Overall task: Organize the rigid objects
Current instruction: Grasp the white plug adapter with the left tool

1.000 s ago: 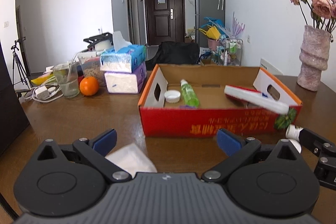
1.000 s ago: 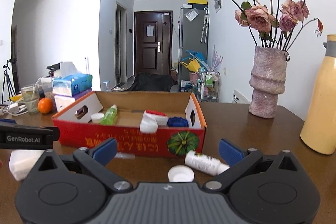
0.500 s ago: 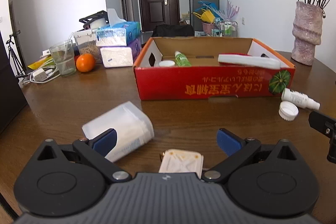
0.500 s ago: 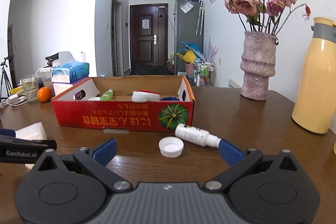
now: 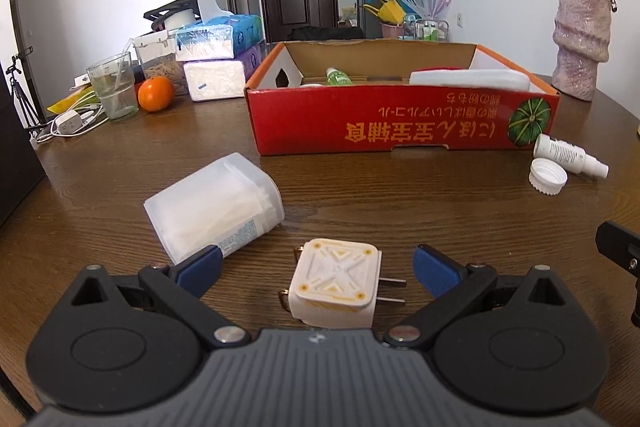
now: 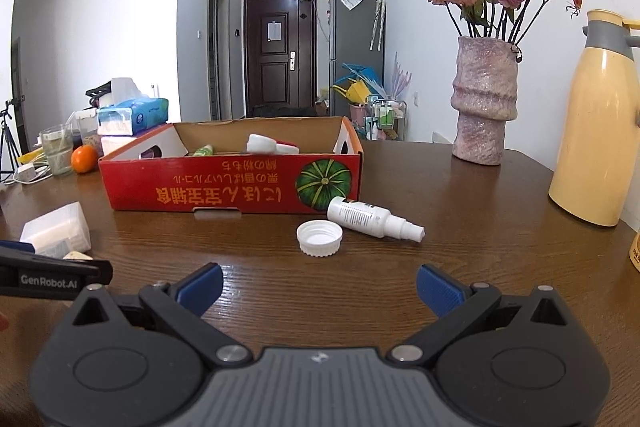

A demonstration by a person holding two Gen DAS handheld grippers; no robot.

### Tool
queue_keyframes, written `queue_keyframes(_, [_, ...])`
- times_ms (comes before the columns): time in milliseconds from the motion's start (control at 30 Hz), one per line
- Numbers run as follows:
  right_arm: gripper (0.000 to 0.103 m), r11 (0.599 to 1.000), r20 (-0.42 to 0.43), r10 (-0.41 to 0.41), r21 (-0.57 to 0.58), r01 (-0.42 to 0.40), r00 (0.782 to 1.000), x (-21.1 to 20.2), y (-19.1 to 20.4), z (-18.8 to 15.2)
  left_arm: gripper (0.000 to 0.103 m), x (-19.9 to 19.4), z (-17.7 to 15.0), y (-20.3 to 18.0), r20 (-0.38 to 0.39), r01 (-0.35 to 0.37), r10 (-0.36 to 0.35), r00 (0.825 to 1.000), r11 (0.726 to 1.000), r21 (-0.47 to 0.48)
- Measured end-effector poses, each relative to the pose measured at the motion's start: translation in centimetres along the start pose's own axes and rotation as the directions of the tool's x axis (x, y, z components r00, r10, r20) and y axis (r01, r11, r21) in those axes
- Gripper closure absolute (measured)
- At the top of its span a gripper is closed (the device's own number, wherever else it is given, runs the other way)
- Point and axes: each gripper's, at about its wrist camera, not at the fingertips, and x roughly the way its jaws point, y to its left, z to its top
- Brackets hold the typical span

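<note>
A red cardboard box (image 5: 400, 123) holding a green bottle (image 5: 338, 77) and a white item sits on the wooden table; it also shows in the right wrist view (image 6: 224, 187). My left gripper (image 5: 316, 269) is open, low over a white plug adapter (image 5: 334, 283) that lies between its fingers. A clear plastic case (image 5: 214, 207) lies just to its left. My right gripper (image 6: 318, 287) is open and empty, a little short of a white bottle cap (image 6: 319, 237) and a white spray bottle (image 6: 370, 217).
Tissue packs (image 5: 216, 47), a glass (image 5: 114, 87), an orange (image 5: 156, 93) and a charger cable (image 5: 70, 123) stand at the far left. A vase of roses (image 6: 484, 107) and a yellow thermos (image 6: 600, 123) stand at the right.
Both grippers have drawn back from the box and dropped toward the table. The plug adapter and plastic case have come into the left view, the adapter now between the left fingers.
</note>
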Motion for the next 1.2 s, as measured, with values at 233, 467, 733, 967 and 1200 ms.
queue_keyframes(233, [0.000, 1.000, -0.012, 0.002, 0.006, -0.002, 1.000, 0.2, -0.1, -0.1, 0.000, 0.8, -0.2, 0.1, -0.036, 0.012, -0.013, 0.999, 1.000, -0.006])
queue_keyframes(467, [0.000, 1.000, -0.019, 0.003, 0.007, -0.003, 1.000, 0.4, 0.0, -0.2, 0.013, 1.0, -0.2, -0.2, -0.051, 0.017, -0.017, 0.999, 1.000, 0.011])
queue_keyframes(733, [0.000, 1.000, -0.026, 0.001, 0.006, -0.001, 1.000, 0.6, 0.0, -0.3, 0.035, 1.1, -0.3, -0.4, -0.066, 0.050, -0.048, 0.997, 0.998, 0.026])
queue_keyframes(967, [0.000, 1.000, -0.029, 0.001, 0.007, -0.001, 1.000, 0.7, -0.1, -0.3, 0.035, 0.6, -0.2, -0.2, -0.040, 0.051, -0.050, 0.998, 0.998, 0.022])
queue_keyframes(1200, [0.000, 1.000, -0.023, 0.028, 0.002, -0.028, 0.999, 0.8, 0.4, -0.4, 0.035, -0.7, 0.1, 0.0, 0.011, 0.057, -0.057, 0.998, 0.998, 0.022])
